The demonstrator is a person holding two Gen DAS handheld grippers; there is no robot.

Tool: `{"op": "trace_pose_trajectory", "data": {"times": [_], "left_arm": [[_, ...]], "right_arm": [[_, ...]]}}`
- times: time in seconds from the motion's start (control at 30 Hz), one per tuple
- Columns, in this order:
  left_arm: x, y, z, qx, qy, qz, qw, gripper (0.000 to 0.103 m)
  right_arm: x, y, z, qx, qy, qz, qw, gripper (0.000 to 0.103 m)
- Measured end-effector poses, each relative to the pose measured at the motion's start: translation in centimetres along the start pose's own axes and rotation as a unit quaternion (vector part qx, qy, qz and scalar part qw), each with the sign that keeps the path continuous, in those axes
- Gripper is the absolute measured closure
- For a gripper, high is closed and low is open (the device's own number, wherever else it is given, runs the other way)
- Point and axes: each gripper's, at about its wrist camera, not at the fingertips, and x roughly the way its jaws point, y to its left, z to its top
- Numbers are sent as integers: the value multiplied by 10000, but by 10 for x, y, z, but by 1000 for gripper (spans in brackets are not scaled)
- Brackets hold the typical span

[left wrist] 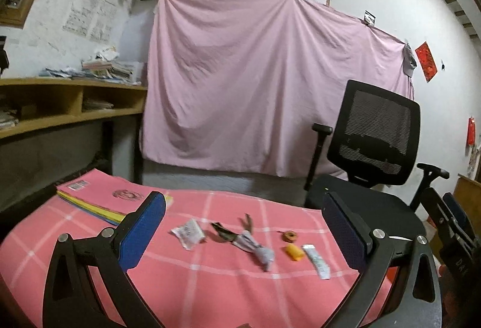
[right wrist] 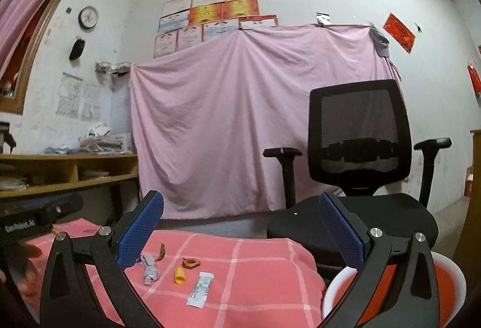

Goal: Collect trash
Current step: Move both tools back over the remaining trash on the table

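While both my tongs hang above the pink checked cloth (left wrist: pixel 210 292), nothing sits between either pair of blue pads. At the far left of the table lies a stack of pink folders (left wrist: pixel 99 198). My left gripper (left wrist: pixel 243 233) stands wide, its fingers well apart and clear of the cloth. Beyond them the trash lies in a loose row: a crumpled white wrapper (left wrist: pixel 188 233) to the left, then a dark scrap (left wrist: pixel 222 233) touching a twisted grey wrapper (left wrist: pixel 255 250), then a small brown ring-shaped scrap (left wrist: pixel 290 236) just behind an orange piece (left wrist: pixel 294 252), and a white sachet (left wrist: pixel 317 261) at the right end. My right gripper (right wrist: pixel 240 233) is also wide and holds nothing. On the near right, just past the cloth's edge, sits a white-rimmed orange bin (right wrist: pixel 451 277). Behind the table, to the right, stands a black mesh office chair (right wrist: pixel 360 132), and a pink sheet (right wrist: pixel 225 117) hangs on the far wall.
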Motion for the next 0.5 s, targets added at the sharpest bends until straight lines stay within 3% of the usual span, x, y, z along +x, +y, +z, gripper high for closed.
{"op": "trace_pose_trajectory", "data": {"times": [0.3, 0.5], "left_arm": [[6, 27, -7, 337, -85, 223, 9991, 1], [18, 33, -16, 460, -80, 286, 9985, 1]], "right_arm": [[26, 28, -15, -481, 270, 123, 9984, 0], [43, 35, -25, -621, 722, 208, 9952, 0]]}}
